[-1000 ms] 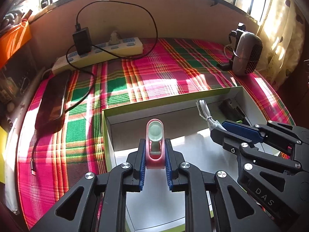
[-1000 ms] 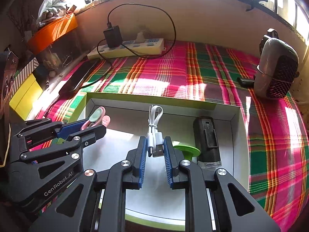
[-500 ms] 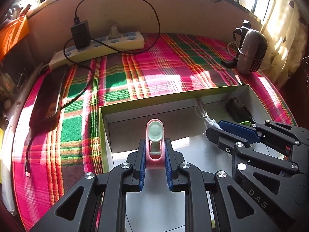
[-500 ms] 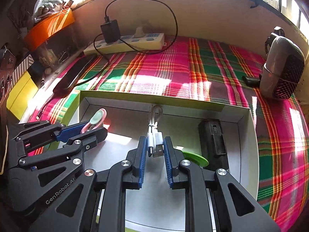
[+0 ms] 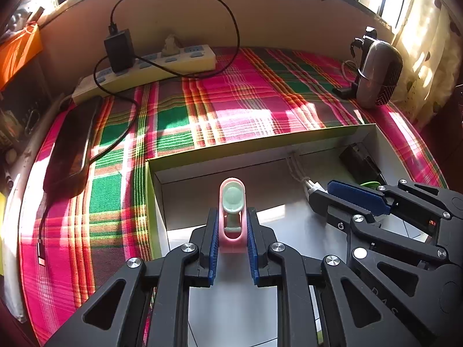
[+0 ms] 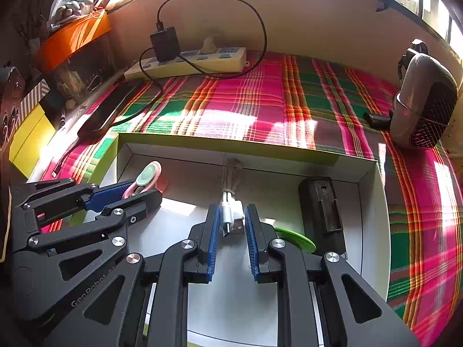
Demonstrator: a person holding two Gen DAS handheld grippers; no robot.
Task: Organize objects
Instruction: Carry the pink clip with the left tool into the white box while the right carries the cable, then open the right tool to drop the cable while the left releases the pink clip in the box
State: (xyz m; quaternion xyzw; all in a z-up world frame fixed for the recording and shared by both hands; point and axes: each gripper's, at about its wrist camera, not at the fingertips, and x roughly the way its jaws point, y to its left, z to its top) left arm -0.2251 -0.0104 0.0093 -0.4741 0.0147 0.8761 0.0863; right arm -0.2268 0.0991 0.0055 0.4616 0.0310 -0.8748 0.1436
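Left wrist: one pink clip (image 5: 232, 219), one white cable (image 6: 230, 212).

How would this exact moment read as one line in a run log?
left gripper: shut on pink clip | right gripper: shut on white cable | both over box

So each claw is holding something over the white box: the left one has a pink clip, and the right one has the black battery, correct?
Not quite. In the right wrist view the right gripper grips a bundled white USB cable; the black battery lies untouched in the white box. The left gripper does hold the pink clip.
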